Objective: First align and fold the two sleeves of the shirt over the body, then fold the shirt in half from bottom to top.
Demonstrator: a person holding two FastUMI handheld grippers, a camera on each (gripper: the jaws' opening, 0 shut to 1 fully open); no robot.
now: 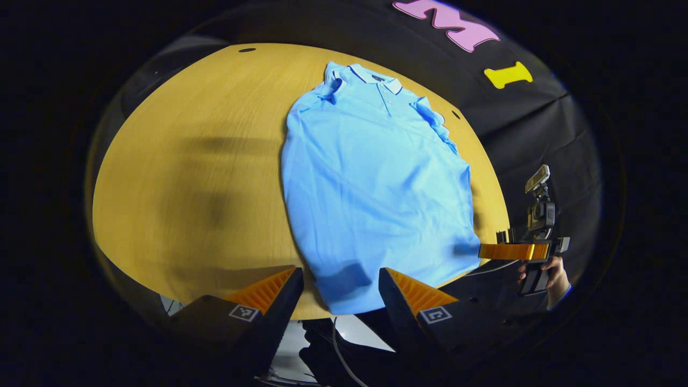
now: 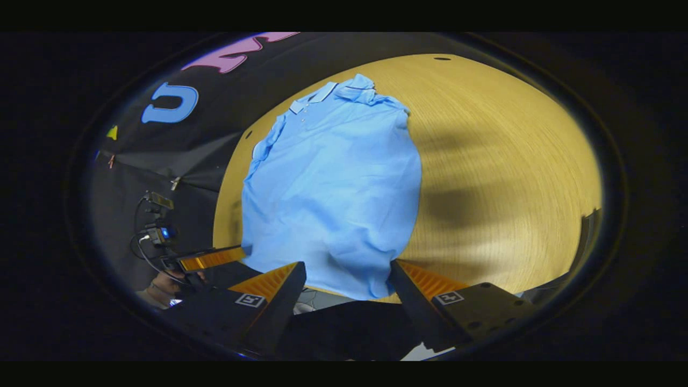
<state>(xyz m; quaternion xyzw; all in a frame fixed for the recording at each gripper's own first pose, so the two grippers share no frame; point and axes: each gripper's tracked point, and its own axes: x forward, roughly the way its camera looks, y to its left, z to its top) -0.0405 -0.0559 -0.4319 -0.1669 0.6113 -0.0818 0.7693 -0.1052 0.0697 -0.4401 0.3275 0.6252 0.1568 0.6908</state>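
While both my claws are hanging spread and empty, the blue shirt (image 1: 371, 193) is lying flat on the wooden table (image 1: 204, 177), sleeves tucked in, collar at the far edge. My left gripper (image 1: 338, 293) is looking across at my right gripper (image 1: 513, 251); my right gripper's own view is catching my left gripper (image 2: 212, 258) beside the hem.
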